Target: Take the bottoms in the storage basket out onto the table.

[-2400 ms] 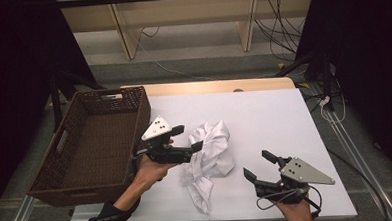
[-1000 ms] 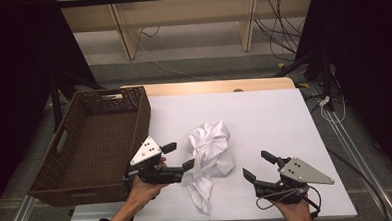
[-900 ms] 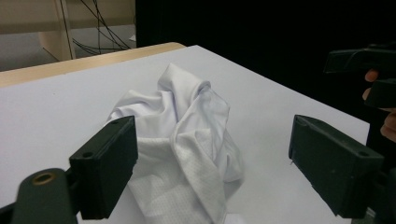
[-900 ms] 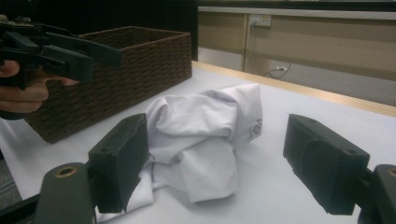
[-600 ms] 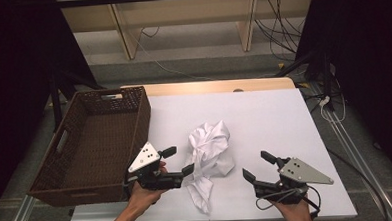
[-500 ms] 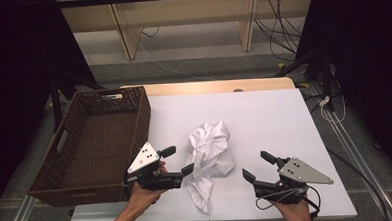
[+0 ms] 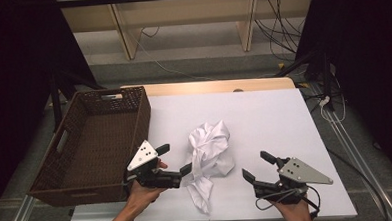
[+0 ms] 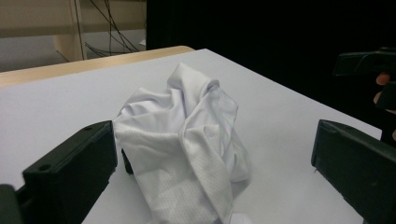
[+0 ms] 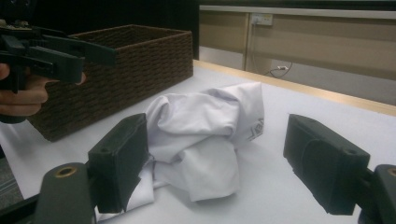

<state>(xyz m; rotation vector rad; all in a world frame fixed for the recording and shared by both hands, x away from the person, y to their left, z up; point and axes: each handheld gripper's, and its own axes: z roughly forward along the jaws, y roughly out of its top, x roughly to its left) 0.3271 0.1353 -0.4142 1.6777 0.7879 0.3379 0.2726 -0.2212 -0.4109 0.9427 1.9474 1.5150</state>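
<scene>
A crumpled white garment [image 7: 210, 150] lies in a heap on the white table [image 7: 264, 112], with a tail trailing toward the front edge. My left gripper [image 7: 175, 159] is open just left of the heap, its jaws pointing at it and one jaw tip close to the fabric. The left gripper view has the garment [image 8: 187, 140] between and beyond the spread jaws. My right gripper [image 7: 256, 166] stands open to the right of the heap, a short gap away, empty. From the right gripper view the garment [image 9: 201, 126] sits ahead between its jaws.
A brown wicker basket [image 7: 142, 118] stands at the table's left side, empty, close behind my left hand; it also appears as the basket [image 9: 116, 70]. Cables and shelf legs lie on the floor beyond the far edge.
My left gripper has drawn back toward the front edge and lower beside the garment, staying open. The right gripper and the garment have not moved.
</scene>
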